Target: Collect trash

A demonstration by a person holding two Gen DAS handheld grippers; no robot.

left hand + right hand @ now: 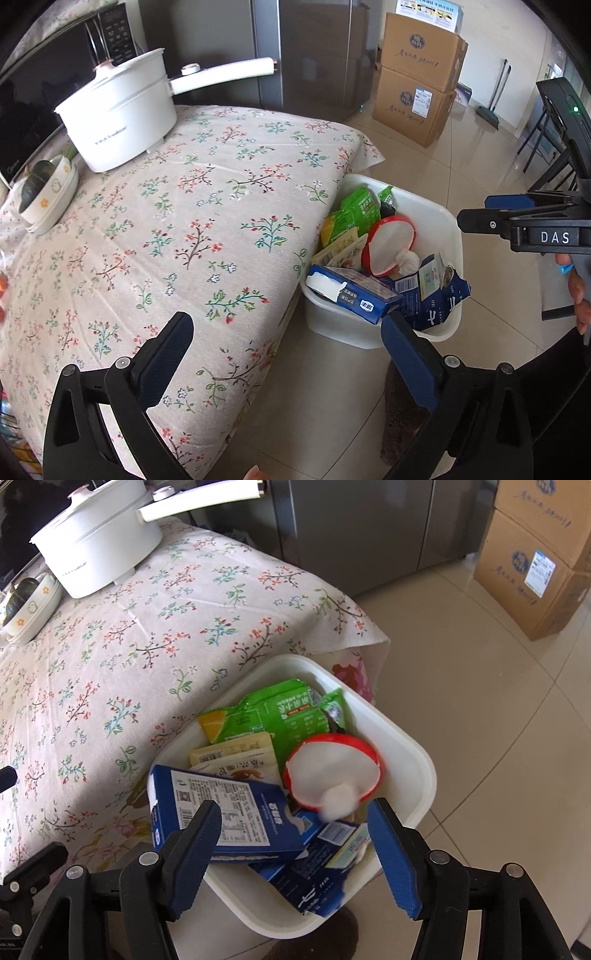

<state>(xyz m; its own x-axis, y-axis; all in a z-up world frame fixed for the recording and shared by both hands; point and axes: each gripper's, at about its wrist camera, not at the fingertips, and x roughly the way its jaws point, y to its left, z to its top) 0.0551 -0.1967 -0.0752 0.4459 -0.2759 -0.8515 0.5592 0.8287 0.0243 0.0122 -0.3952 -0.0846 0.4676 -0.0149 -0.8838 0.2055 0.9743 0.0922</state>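
The white rectangular plastic bin (413, 760) stood on the tiled floor, just beside the table edge and directly under the right gripper (291, 845). Inside it lay a green snack bag (291, 709), a red-rimmed white paper bowl (332, 771), a flat blue carton (225, 808) and a small white crumpled tissue ball (338, 801), blurred, just ahead of the right gripper's blue fingers (391, 853). The jaws of this gripper stood wide apart with nothing between the pads. The left gripper (284, 354) was also open and empty, over the table corner, to the left of the bin. Further ahead of it the floral tablecloth (184, 229) carried a white pot with a long handle (122, 114) and a stack of white bowls (51, 195). Two brown cardboard boxes (417, 85) stood far behind the bin.
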